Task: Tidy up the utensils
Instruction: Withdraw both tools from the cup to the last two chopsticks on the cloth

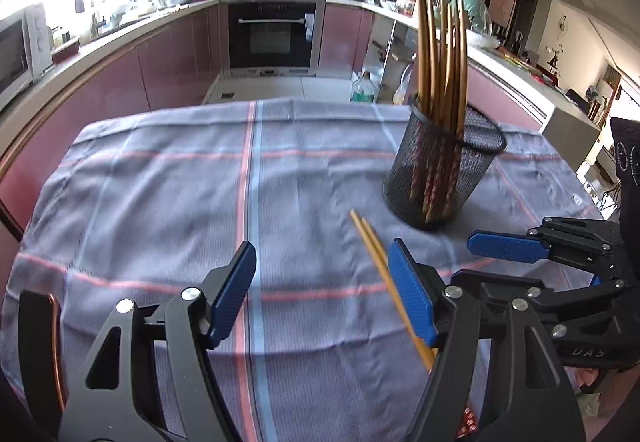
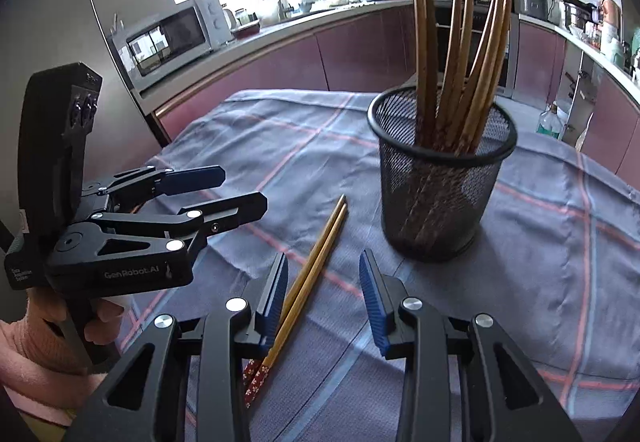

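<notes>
Left wrist view: left gripper [image 1: 322, 288] jaws wide, empty; pair of chopsticks [image 1: 384, 274] lies on checked cloth [image 1: 160, 201], seemingly touching its right pad.

Right wrist view: right gripper [image 2: 324, 298] narrower, empty; pair near mesh holder [image 2: 440, 177].
</notes>
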`<state>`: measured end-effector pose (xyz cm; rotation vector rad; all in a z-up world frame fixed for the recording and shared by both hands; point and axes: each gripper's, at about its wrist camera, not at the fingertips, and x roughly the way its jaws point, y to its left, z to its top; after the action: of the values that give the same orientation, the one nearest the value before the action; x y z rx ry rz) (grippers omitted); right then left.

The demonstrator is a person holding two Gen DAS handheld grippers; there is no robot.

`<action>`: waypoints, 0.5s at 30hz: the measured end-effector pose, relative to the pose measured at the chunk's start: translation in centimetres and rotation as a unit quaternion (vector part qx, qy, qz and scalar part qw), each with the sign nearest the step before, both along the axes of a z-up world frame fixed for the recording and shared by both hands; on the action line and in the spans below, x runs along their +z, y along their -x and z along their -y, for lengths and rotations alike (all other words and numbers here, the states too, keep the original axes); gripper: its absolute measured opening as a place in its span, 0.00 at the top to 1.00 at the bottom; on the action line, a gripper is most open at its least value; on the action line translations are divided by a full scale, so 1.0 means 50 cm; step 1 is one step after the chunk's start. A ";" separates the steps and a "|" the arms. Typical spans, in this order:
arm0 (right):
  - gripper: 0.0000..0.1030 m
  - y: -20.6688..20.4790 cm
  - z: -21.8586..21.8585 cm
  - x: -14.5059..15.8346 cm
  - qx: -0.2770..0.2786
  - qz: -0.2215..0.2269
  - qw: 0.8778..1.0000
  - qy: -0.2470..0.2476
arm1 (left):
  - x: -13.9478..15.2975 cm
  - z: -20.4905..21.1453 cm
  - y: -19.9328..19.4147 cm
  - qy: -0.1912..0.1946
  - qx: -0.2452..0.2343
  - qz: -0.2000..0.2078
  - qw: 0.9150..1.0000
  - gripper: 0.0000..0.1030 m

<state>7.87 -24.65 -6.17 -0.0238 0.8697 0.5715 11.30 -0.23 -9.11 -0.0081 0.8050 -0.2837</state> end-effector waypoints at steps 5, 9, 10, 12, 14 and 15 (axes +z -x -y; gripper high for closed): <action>0.66 -0.001 -0.026 -0.045 0.007 -0.032 0.999 0.018 | -0.030 -0.006 0.008 -0.002 0.005 -0.016 1.000 0.35; 0.69 0.003 -0.033 -0.065 0.003 -0.040 0.999 0.030 | -0.036 -0.001 0.010 -0.003 0.004 -0.021 1.000 0.35; 0.69 0.006 -0.034 -0.068 0.001 -0.039 0.999 0.037 | -0.037 0.001 0.010 -0.004 0.003 -0.021 1.000 0.35; 0.71 0.007 -0.031 -0.069 0.000 -0.036 0.999 0.038 | -0.038 0.006 0.011 -0.006 0.001 -0.023 1.000 0.35; 0.73 0.008 -0.026 -0.067 -0.007 -0.032 0.998 0.049 | -0.040 0.012 0.013 -0.008 -0.004 -0.024 1.000 0.35; 0.73 0.008 -0.025 -0.068 -0.008 -0.032 0.998 0.049 | -0.042 0.015 0.013 -0.008 -0.006 -0.026 1.000 0.35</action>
<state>7.47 -23.42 -9.55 -0.0890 0.9593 0.5168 10.63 -0.98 -11.20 0.0042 0.8585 -0.2905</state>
